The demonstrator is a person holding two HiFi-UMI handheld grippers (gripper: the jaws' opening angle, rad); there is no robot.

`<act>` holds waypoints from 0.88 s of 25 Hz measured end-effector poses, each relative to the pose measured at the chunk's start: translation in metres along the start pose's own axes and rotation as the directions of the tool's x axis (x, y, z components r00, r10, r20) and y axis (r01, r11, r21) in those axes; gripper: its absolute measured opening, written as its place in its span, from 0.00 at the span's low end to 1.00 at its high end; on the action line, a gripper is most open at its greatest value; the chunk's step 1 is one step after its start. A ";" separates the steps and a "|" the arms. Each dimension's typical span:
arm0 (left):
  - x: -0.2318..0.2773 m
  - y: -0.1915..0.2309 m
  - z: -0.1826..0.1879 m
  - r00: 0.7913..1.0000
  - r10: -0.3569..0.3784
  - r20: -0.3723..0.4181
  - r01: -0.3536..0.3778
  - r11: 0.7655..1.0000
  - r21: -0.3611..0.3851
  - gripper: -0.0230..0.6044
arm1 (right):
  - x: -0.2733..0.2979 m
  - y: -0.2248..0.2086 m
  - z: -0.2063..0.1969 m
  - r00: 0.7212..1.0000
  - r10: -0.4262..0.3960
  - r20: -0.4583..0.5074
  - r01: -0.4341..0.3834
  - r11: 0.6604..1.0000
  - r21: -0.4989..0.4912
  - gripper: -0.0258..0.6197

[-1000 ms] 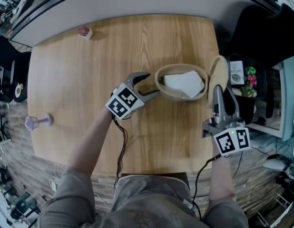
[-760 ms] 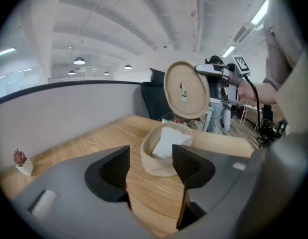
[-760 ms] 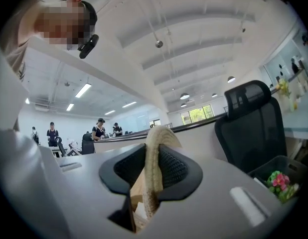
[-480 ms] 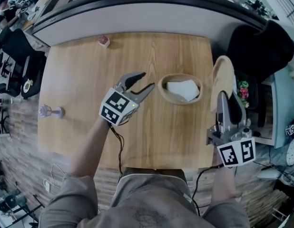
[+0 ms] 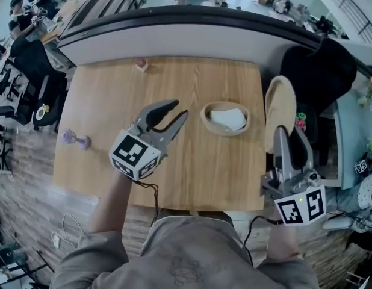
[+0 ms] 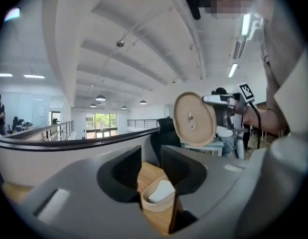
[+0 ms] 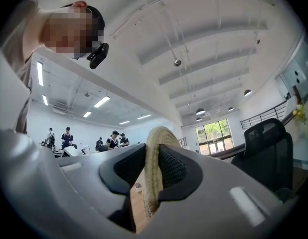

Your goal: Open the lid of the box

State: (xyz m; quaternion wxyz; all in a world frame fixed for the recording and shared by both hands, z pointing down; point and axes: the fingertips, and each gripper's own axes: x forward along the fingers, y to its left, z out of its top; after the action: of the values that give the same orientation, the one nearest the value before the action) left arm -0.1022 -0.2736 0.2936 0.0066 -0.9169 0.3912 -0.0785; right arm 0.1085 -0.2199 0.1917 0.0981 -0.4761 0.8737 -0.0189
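Note:
The round woven box [image 5: 225, 119] stands uncovered on the wooden table [image 5: 114, 101], right of centre, with a white item [image 5: 228, 118] inside. Its flat round lid [image 5: 279, 108] is held upright off the table's right edge, with my right gripper [image 5: 285, 132] shut on its rim. In the right gripper view the lid [image 7: 153, 148] sits edge-on between the pads. My left gripper [image 5: 179, 109] hovers left of the box, apart from it, its jaws closing with nothing between them. The left gripper view shows the box [image 6: 156, 201] beyond the jaws and the lid [image 6: 195, 119] held up behind.
A small pink object [image 5: 141, 64] lies at the table's far edge and a purple one [image 5: 74, 139] near its left edge. A black chair [image 5: 318, 65] and a potted plant [image 5: 301, 120] stand right of the table. A curved counter [image 5: 192, 35] runs behind it.
My left gripper has drawn back from the box's rim toward the near left and its jaws have narrowed. The right gripper has carried the lid slightly back and out to the right.

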 end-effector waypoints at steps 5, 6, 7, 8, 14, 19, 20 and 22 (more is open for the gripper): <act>-0.026 -0.019 0.018 1.000 0.019 0.019 -0.020 1.000 0.018 0.20 | -0.023 0.024 0.020 1.000 0.016 0.003 -0.016 1.000 0.011 0.18; -0.031 -0.024 0.020 1.000 0.023 0.017 -0.024 0.999 0.030 0.20 | -0.026 0.027 0.022 1.000 0.016 -0.001 -0.016 1.000 0.006 0.18; -0.036 -0.028 0.022 1.000 0.025 0.013 -0.025 0.999 0.039 0.20 | -0.030 0.031 0.024 1.000 0.016 -0.005 -0.016 1.000 0.003 0.18; -0.040 -0.033 0.023 1.000 0.024 0.009 -0.025 0.999 0.045 0.19 | -0.033 0.034 0.025 1.000 0.016 -0.008 -0.016 1.000 0.002 0.18; -0.065 -0.052 0.032 0.998 0.064 0.028 -0.065 0.996 0.056 0.09 | -0.051 0.053 0.011 0.998 0.017 -0.056 -0.017 1.000 0.010 0.18; -0.083 -0.065 0.023 0.993 0.115 0.020 -0.116 0.993 0.018 0.04 | -0.058 0.071 -0.008 0.993 0.036 -0.110 -0.031 0.999 0.041 0.18; -0.085 -0.066 0.020 0.993 0.120 0.018 -0.120 0.993 0.011 0.04 | -0.059 0.074 -0.012 0.992 0.041 -0.119 -0.035 0.998 0.050 0.18; -0.087 -0.068 0.014 0.992 0.128 0.002 -0.128 0.992 0.015 0.04 | -0.061 0.078 -0.019 0.990 0.051 -0.135 -0.043 0.997 0.063 0.18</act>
State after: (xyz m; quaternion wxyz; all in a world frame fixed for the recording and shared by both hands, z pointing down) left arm -0.1102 -0.1646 0.2726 0.0189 -0.8900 0.4485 -0.0805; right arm 0.0725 -0.1276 0.2096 0.0529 -0.4498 0.8884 -0.0755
